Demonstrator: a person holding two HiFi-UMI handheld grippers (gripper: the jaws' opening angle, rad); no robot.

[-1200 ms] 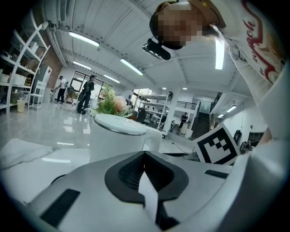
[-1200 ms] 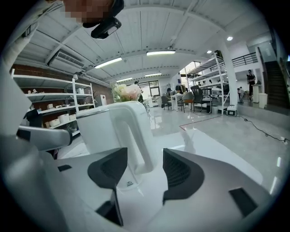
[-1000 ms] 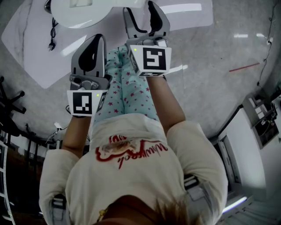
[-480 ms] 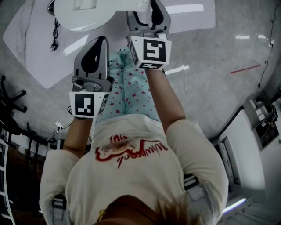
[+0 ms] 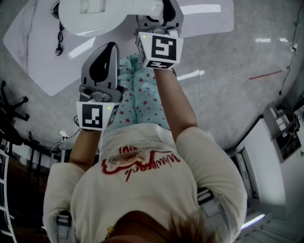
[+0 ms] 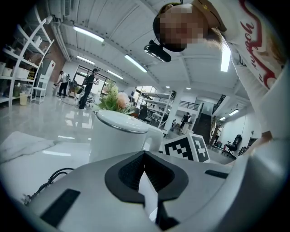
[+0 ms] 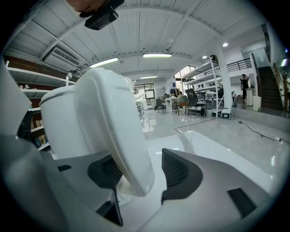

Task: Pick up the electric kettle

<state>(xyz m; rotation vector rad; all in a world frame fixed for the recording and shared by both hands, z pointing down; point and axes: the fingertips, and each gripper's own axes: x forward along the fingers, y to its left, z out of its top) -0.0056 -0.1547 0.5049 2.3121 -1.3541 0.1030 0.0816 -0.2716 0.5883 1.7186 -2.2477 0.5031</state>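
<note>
at the white table (image 5: pixel 209 14), our right gripper (image 7: pixel 144 168) stands spread around the handle (image 7: pixel 118 149) of the electric kettle (image 5: pixel 95 14), not clamped; our left gripper (image 6: pixel 145 174) is pressed together, empty.

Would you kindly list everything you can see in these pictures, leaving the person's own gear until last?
Kettle: one, white, standing on the table.
Table: one, white, in front of the person.
Cord: one, black, lying on the table beside the kettle.
Flowers: one bunch, pink and green, behind the kettle.
Shelves: white racks, at the room's edge.
Bystanders: a few, far off across the room.
Left gripper: grey, jaws together on nothing, short of the kettle.
Right gripper: grey, jaws apart, with the kettle's handle between them.
Marker cubes: two, black and white, one on each gripper.
</note>
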